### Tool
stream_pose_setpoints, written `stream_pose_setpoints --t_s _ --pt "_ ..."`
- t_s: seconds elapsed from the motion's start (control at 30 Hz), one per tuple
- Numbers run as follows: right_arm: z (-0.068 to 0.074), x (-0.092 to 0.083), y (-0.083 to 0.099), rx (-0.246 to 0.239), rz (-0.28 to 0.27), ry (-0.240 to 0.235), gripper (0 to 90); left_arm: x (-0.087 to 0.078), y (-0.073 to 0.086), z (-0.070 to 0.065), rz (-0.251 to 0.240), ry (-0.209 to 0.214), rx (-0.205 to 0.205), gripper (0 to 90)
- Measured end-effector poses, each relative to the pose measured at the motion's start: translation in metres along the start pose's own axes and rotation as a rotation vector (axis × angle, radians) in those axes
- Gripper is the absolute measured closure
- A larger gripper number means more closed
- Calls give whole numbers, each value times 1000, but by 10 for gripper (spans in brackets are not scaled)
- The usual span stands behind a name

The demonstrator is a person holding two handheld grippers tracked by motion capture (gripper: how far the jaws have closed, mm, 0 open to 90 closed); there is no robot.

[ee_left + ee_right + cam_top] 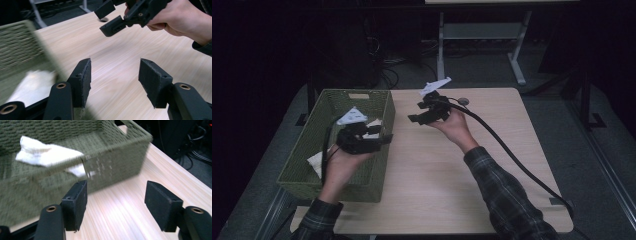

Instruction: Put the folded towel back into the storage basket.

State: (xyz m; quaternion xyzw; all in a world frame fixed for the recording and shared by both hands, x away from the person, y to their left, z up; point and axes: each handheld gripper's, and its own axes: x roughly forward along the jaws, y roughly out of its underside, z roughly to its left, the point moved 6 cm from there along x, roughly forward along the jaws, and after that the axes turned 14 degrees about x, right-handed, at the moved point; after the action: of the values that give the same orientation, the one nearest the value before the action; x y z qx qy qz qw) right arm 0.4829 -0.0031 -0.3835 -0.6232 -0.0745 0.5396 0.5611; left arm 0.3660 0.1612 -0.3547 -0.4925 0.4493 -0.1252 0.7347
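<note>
A green woven basket stands at the left end of the wooden bench, with a white cloth lying loose inside on its floor. The left gripper hangs over the basket's right wall, fingers apart with nothing between them. The right gripper hovers over the bare bench just beside the basket, its fingers likewise spread and empty.

Light wooden table with green woven basket at left edge
</note>
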Motion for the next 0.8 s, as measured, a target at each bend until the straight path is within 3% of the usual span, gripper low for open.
stream_pose_setpoints --t_s 0.17,0.3,0.47,0.6,0.67,0.8 --pt "-18 -37 30 37 -23 29 284 32 -12 -27 -4 46 34 413" --pt "-30 -64 59 49 -35 56 262 54 -12 -46 2 65 61 396" --pt "-43 -86 97 72 -37 95 234 75 -2 -61 26 82 92 375" --pt "-54 -105 134 122 -54 123 220 90 9 -71 41 88 106 354" --pt "-55 -108 138 128 -61 128 219 97 17 -74 56 97 116 352" --pt "-62 -120 166 161 -68 152 207 107 29 -77 83 113 114 343"
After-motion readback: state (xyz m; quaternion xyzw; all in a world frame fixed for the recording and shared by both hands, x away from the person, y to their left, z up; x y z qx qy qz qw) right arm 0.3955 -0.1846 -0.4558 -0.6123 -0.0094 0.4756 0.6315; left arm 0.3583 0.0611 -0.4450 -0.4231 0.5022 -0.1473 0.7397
